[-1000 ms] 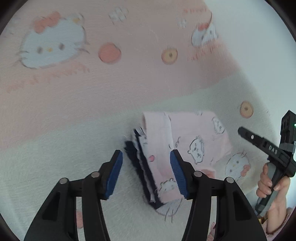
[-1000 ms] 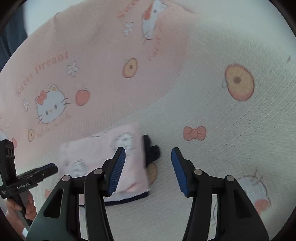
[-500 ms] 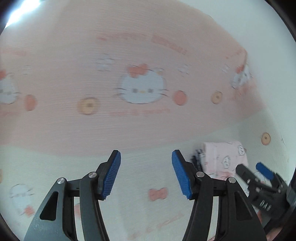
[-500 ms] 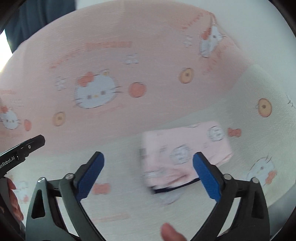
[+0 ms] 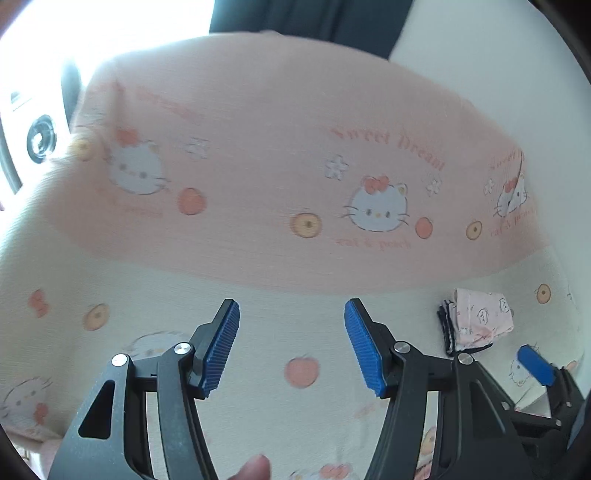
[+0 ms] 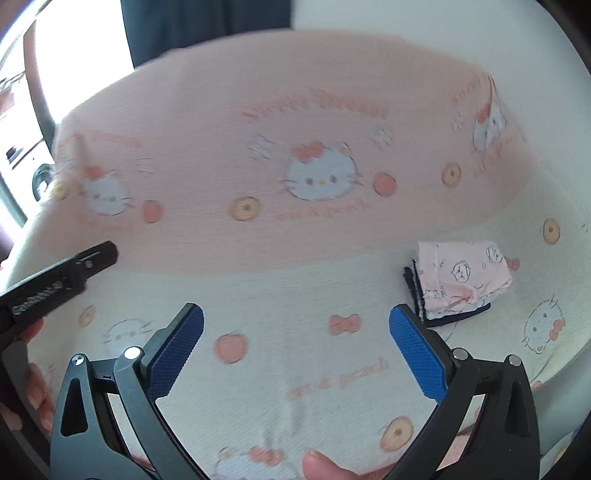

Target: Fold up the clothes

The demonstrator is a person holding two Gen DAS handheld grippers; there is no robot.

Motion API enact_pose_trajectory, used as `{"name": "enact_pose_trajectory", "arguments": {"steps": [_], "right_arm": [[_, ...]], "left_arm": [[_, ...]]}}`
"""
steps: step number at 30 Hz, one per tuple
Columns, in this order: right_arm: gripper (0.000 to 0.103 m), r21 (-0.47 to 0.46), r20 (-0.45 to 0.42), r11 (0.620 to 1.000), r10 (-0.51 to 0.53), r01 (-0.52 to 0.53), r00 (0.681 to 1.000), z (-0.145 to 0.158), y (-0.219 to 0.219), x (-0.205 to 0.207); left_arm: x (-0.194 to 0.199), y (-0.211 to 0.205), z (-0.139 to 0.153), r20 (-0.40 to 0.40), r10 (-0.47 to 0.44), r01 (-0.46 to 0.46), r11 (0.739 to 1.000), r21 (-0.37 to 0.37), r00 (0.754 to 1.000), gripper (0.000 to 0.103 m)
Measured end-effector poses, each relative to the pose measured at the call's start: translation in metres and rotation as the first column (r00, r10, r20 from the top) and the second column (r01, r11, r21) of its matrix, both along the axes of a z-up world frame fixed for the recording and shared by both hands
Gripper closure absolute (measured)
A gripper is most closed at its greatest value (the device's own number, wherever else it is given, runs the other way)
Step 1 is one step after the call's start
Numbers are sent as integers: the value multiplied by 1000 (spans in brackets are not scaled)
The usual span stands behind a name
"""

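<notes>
Your left gripper (image 5: 291, 347): jaws wide apart, blue ribbed pads (image 5: 221, 347) holding nothing, poised over the cream and pink cartoon-cat printed bedsheet (image 5: 258, 229).

Your right gripper (image 6: 295, 349): jaws spread wider, blue pads (image 6: 417, 354) empty, above the same bedsheet (image 6: 280, 288).

Folded stack of clothes, pale pink cartoon-print piece on top with dark navy layers beneath (image 6: 458, 280): lying on the cream band of the bedsheet, ahead and to the right of your right gripper, apart from both sets of jaws. In the left wrist view the stack (image 5: 476, 317) sits far right, just beyond the right gripper's blue pad.

Dark curtain (image 5: 314, 18): behind the bed's far edge, beside a bright window.

A fingertip (image 6: 321, 461) shows at the bottom edge of the right wrist view.
</notes>
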State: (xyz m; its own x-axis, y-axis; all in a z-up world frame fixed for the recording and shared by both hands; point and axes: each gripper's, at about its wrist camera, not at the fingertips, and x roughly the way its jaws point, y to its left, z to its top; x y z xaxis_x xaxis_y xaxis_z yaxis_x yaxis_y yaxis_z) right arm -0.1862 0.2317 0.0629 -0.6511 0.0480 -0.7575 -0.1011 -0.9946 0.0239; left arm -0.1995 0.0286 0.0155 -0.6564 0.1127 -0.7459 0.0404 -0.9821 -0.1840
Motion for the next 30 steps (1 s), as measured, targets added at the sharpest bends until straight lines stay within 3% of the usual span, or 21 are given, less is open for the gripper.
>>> {"name": "enact_pose_trajectory", "arguments": {"steps": [8, 12, 18, 24, 30], "right_arm": [[1, 27, -4, 999, 23, -23, 1000, 14, -63, 77], [1, 20, -14, 1000, 17, -16, 1000, 13, -71, 121], [1, 16, -15, 1000, 16, -16, 1000, 6, -70, 185], [1, -22, 9, 999, 26, -26, 1000, -2, -61, 229], [1, 1, -13, 1000, 7, -7, 1000, 2, -55, 242]], "left_arm": [[101, -67, 5, -78, 79, -84, 994, -66, 994, 34], [146, -76, 1, -66, 85, -91, 991, -93, 994, 33], [217, -72, 1, -110, 124, -137, 984, -113, 986, 33], [254, -54, -1, -94, 56, -69, 988, -136, 994, 33], [259, -44, 2, -107, 22, -35, 993, -114, 994, 33]]}}
